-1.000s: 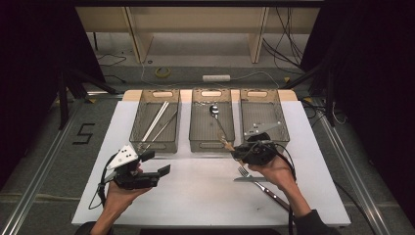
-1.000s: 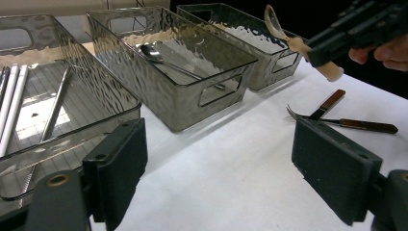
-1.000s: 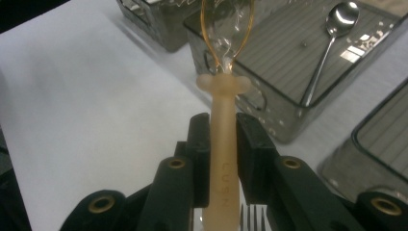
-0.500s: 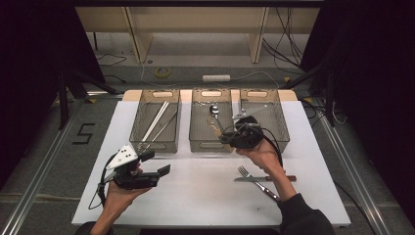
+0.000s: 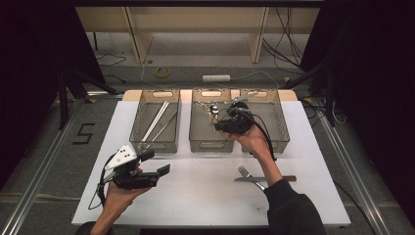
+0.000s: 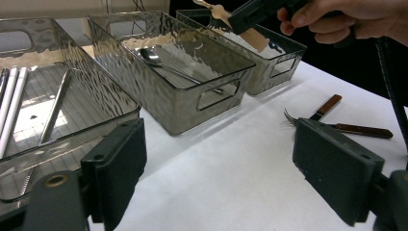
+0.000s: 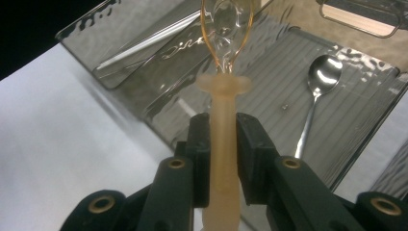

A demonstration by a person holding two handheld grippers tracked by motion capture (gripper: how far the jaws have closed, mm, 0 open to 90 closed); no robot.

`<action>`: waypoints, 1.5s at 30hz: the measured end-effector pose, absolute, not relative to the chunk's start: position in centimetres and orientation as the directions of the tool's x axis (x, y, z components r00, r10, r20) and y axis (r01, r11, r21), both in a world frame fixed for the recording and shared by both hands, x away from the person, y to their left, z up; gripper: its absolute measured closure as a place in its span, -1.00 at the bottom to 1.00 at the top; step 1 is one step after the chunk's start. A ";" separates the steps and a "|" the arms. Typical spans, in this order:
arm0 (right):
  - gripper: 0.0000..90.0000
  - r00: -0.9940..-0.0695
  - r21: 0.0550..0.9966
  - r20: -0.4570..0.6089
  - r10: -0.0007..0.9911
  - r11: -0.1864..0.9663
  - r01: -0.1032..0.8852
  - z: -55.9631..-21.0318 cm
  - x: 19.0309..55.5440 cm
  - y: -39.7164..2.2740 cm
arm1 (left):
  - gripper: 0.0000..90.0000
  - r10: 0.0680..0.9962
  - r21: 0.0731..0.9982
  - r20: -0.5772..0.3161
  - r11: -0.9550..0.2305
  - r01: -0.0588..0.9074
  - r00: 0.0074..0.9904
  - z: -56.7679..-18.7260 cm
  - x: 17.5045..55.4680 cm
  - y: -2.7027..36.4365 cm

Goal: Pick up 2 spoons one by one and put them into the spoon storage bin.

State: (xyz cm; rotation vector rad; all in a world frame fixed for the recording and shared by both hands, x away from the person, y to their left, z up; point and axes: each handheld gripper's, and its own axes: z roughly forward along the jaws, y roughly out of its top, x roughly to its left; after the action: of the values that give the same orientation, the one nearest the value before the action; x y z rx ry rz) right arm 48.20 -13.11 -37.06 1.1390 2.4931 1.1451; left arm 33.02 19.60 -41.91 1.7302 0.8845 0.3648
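- Translucent amber plastic spoon [image 7: 222,120] clamped by its handle in right claw [image 7: 222,144], bowl end forward, over middle bin [image 5: 211,142] near its divide with right bin [image 5: 274,128].
- Probably light, stiff, smooth: likely to slip or pivot if pinched at the tip. Best grip mid-handle, below the collar, as now.
- Metal spoon [image 7: 321,77] already lying in middle bin; chopsticks [image 5: 155,120] in left bin [image 5: 152,142].
- Left claw [image 5: 156,164] released, holding nothing, low over table [image 5: 195,196].
- Fork [image 5: 249,175] and knife [image 5: 266,178] lying on table, not yet sorted.
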 end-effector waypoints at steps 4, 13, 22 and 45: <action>0.72 -0.678 0.695 0.147 0.721 0.412 0.589 -37.1 49.2 -12.6 | -0.58 0.716 0.919 -0.187 -0.114 0.378 0.672 -41.9 33.0 19.6; 0.72 -0.650 0.675 0.146 0.746 0.405 0.617 -37.6 50.8 -11.4 | -0.58 0.713 0.919 -0.194 -0.108 0.379 0.674 -41.9 33.0 19.6; 0.72 -0.627 0.654 0.147 0.765 0.400 0.642 -38.5 51.7 -10.5 | -0.58 0.712 0.920 -0.187 -0.115 0.375 0.677 -41.9 33.0 19.7; 0.72 -0.598 0.628 0.130 0.791 0.401 0.667 -39.4 53.1 -9.4 | -0.58 0.710 0.920 -0.188 -0.115 0.375 0.679 -41.8 32.9 19.5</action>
State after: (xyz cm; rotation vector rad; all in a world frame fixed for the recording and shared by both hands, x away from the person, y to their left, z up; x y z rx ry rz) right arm 53.07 -9.42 -39.36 1.2999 2.4658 0.9724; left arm 32.90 19.52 -41.84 1.7284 0.8769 0.3586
